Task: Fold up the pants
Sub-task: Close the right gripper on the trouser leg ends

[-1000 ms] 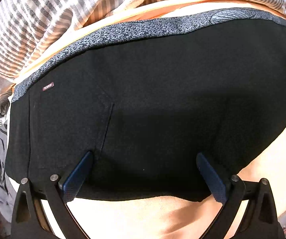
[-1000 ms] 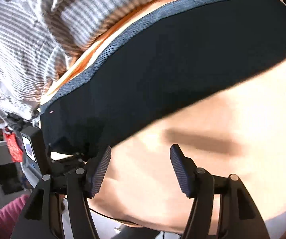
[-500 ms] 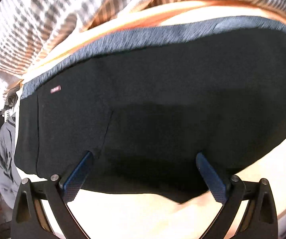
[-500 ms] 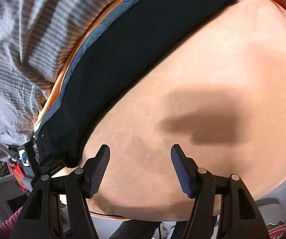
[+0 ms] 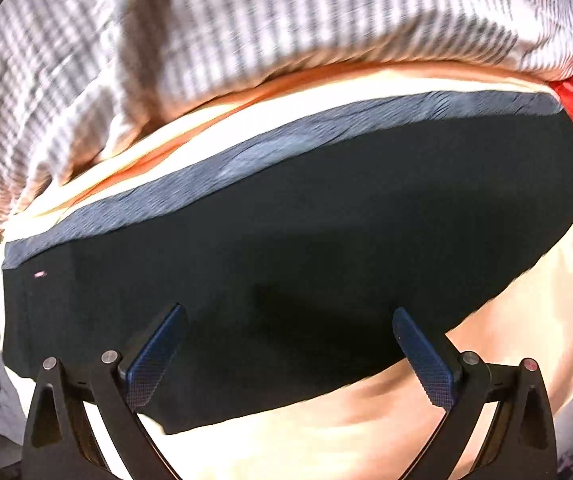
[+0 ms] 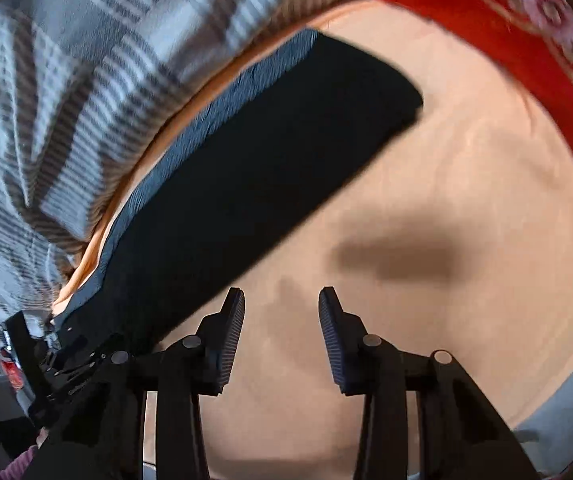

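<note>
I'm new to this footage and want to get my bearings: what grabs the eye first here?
The folded black pants with a blue-grey waistband dominate, lying flat on a peach sheet. Behind them sits a grey striped blanket, with red cloth at the far right. Both the left gripper and right gripper are open and empty.

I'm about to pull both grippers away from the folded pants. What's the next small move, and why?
Probably just back both off and leave the pants alone. They lie as a flat black rectangle on the peach sheet, waistband edge aligned. The left gripper is wide open above them, holding nothing; the right gripper is open over bare sheet.
</note>
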A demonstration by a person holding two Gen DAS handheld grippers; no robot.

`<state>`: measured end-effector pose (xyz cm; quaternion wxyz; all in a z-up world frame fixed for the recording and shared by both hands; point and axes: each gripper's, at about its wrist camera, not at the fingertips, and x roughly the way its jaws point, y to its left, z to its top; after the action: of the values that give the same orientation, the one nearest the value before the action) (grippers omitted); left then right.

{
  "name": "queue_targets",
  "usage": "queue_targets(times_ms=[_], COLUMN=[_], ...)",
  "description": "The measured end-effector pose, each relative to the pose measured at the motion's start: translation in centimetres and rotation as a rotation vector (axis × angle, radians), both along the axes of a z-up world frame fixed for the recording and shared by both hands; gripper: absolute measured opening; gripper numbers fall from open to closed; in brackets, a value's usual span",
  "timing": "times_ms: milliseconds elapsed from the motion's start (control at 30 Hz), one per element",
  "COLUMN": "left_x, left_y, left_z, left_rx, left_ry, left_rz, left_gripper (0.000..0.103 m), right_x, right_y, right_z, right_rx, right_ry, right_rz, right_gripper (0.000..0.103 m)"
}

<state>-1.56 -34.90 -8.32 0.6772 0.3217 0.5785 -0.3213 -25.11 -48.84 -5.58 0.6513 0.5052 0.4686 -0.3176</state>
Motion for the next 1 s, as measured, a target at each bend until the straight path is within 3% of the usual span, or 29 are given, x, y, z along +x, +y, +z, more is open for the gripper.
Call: queue_targets(times_ms=[200,500,600,767,1000], left_x=[-1.6,-2.5,-3.2,-3.1,-3.7], left_y=[-4.0,-6.8,-7.4,-7.4,-8.5], left_z=[-0.5,-2.8,-3.5,-4.7,-4.0], left_rx=[-0.018,0.032,0.052,0.072,0.093], left_ry=[0.032,0.039,0.038,0.024,0.006], left_rz=[0.061,0.118,0.125,0.128,0.109], left_gripper=[0.103,0.103,0.103,0.103,0.103], right_x=[0.5,1.2,0.6,0.1,-0.9], right_y=[-4.8,-9.6,-10.4,-10.5,-10.8], right_z=[-0.4,-2.4,-3.7,-3.6,-3.7], right_rx=[-0.051,-0.074,-0.042,-0.054,-0.042], right_ry=[0.034,0.064,0.039,0.017,-0.027], right_rz=[-0.001,0.046,0.046,0.088,0.086], right_gripper=[0.042,0.043,0.042,0.043,0.044])
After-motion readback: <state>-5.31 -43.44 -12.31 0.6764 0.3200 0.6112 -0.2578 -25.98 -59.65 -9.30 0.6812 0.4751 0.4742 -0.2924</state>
